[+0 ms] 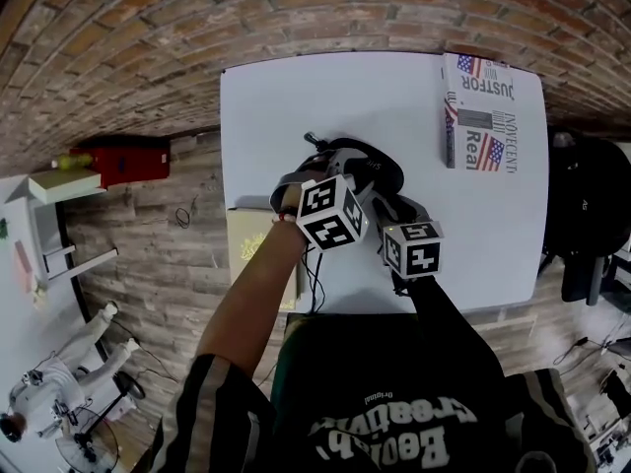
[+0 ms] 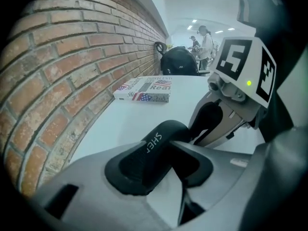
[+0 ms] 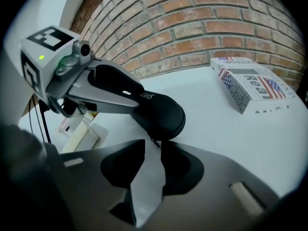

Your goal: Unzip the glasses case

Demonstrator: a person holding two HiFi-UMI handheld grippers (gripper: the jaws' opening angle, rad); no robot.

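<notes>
We see the black glasses case (image 1: 380, 164) lying on the white table (image 1: 276, 116), a little toward 6 o'clock from the tabletop's middle, with both grippers reaching it from the table's 6 o'clock edge. In the left gripper view the left gripper (image 2: 161, 165) is clamped on one end of the case; the dark pads (image 2: 122, 170) press its sides, and the rest of the case juts out toward 12 o'clock, lettering up. The other gripper's marker cube (image 2: 243, 64) stands at 2 o'clock of the case in that view. In the right gripper view the right gripper (image 3: 153, 150) sits at 6 o'clock of the case's rounded end; its jaws stand only a narrow slit apart. The small zipper pull (image 3: 154, 143) hangs off the case's lower edge right at the mouth of that slit; we see pale table through the gap below it, and the pads do not visibly pinch it. In that same view the left gripper lies along the top of the case from 10 o'clock. A flag-printed box (image 1: 478, 111) rests at 2 o'clock of the case, well apart, near the brick wall (image 1: 148, 47).
</notes>
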